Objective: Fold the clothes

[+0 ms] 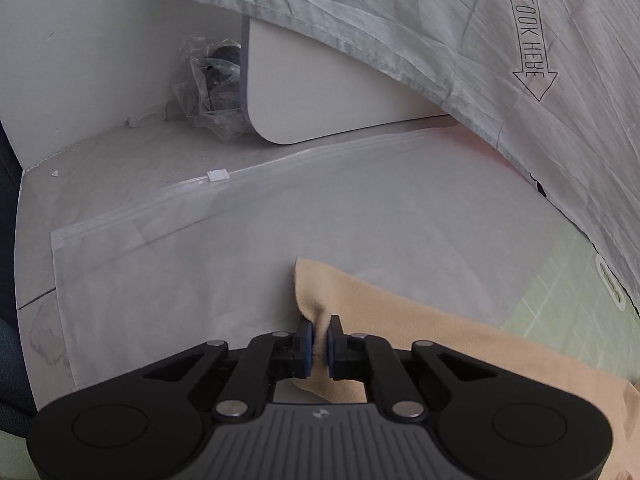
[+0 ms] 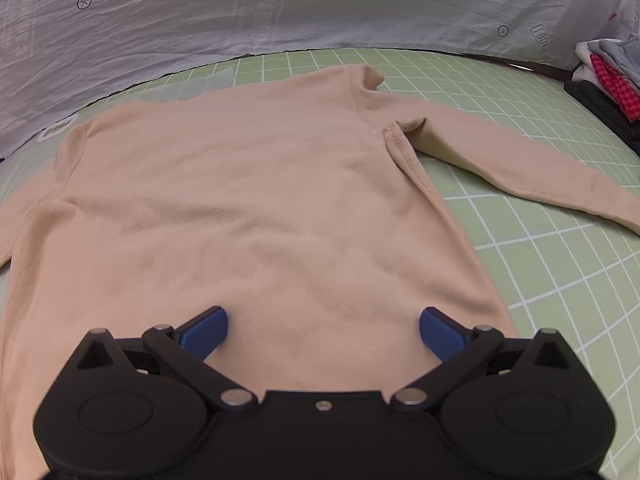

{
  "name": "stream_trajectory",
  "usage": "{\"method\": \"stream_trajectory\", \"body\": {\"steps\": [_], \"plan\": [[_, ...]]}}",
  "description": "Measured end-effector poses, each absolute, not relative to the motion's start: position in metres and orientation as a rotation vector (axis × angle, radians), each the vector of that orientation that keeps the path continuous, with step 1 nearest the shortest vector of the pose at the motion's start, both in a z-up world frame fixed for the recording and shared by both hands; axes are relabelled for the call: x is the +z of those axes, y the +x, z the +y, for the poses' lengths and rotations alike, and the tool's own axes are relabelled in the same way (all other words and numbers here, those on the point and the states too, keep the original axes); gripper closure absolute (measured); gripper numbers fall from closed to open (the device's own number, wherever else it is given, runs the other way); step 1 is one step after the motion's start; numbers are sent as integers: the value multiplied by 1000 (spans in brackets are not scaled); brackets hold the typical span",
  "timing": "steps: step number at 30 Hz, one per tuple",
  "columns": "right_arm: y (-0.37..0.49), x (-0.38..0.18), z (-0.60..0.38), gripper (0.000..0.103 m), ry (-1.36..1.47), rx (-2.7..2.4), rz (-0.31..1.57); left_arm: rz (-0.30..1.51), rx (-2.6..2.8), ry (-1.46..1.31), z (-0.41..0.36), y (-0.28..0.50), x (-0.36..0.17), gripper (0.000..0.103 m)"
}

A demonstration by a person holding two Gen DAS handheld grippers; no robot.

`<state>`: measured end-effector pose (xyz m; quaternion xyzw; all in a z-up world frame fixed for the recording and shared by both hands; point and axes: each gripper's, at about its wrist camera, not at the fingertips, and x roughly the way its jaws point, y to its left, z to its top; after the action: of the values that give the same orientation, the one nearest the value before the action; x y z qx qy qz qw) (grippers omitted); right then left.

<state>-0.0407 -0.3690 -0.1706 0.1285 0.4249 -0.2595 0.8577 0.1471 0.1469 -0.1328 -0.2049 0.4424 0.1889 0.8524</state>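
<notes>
A beige long-sleeved top (image 2: pixel 256 208) lies spread flat on a green grid mat (image 2: pixel 560 264), collar at the far end and one sleeve (image 2: pixel 520 168) stretched out to the right. My right gripper (image 2: pixel 323 330) hovers open over the top's near hem, blue pads (image 2: pixel 440 332) wide apart with nothing between them. In the left wrist view my left gripper (image 1: pixel 319 344) is shut on the end of a beige sleeve (image 1: pixel 400 340), which trails off to the lower right over a clear zip bag (image 1: pixel 240 248).
A printed grey sheet (image 2: pixel 160 40) hangs along the far edge of the mat. Folded clothes (image 2: pixel 608 80) are stacked at the far right. Left of the mat stand a white wall, a white board (image 1: pixel 320 92) and a crumpled plastic bag (image 1: pixel 208 88).
</notes>
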Motion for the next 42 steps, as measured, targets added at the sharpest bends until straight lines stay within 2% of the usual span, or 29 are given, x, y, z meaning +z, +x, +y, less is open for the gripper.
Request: {"method": "stream_trajectory", "body": {"steps": [11,23,25,28,30,34,42], "plan": [[-41,-172,-371,0,262,-536,871,871,233,-416,109,147,-96,95],[-53,-162,-381,0,272,-525,868,882,-513,-323,-86,139,-49,96],[-57,-159,-387,0,270,-537,853,895,-644,-257,-121,129,-49,90],[-60,-155,-399,0,280,-555,836,907,-698,-62,-168,108,-57,49],[-57,-153,-399,0,285,-537,832,929,-651,17,-177,103,-66,46],[-46,-150,-393,0,289,-479,829,1024,-516,3,-153,112,-86,39],[-15,-143,-375,2,316,-333,820,1209,-310,102,-111,123,-128,35]]}}
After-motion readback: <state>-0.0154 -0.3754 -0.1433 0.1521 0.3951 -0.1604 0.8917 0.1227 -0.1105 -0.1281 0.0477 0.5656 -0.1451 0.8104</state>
